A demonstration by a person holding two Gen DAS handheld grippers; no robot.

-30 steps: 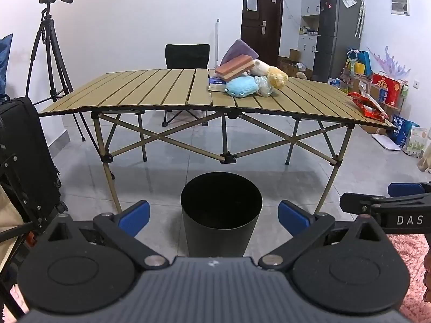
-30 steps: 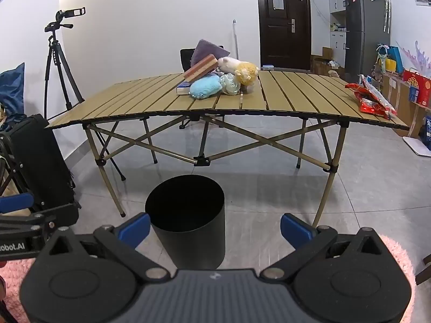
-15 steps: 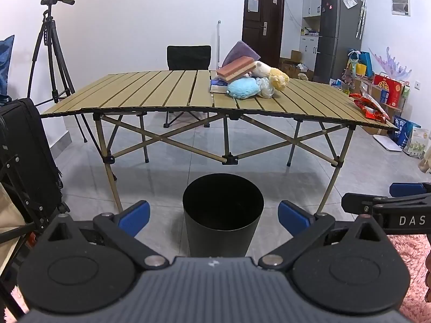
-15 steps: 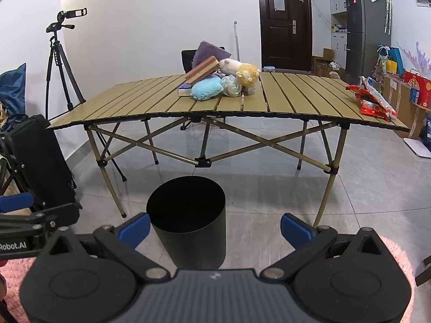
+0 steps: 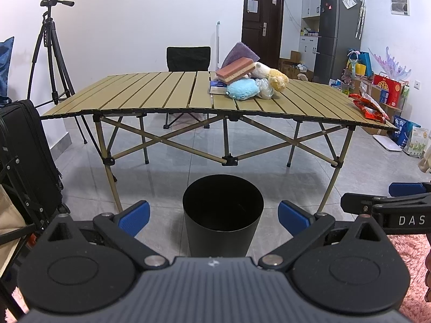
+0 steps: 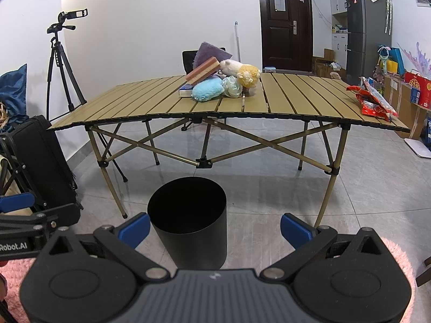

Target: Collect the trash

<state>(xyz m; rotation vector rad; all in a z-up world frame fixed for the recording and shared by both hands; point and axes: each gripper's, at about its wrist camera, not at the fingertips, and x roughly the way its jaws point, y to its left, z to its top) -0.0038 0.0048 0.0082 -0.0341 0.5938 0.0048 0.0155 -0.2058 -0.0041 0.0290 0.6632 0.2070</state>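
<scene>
Both grippers wide and empty; bin on floor before the surface.

I see the left gripper and right gripper spread wide, holding nothing. The black bin stands upright on the floor just ahead of them; its dark inside shows nothing I can make out. Red wrappers lie at the surface's right edge, well apart from the pile of plush toys.

Room was bright and evenly lit from overhead; soft shadows sat under the table and glare streaked the floor tiles. Both views were sharp, with heavy fisheye bending and dark vignette corners.
</scene>
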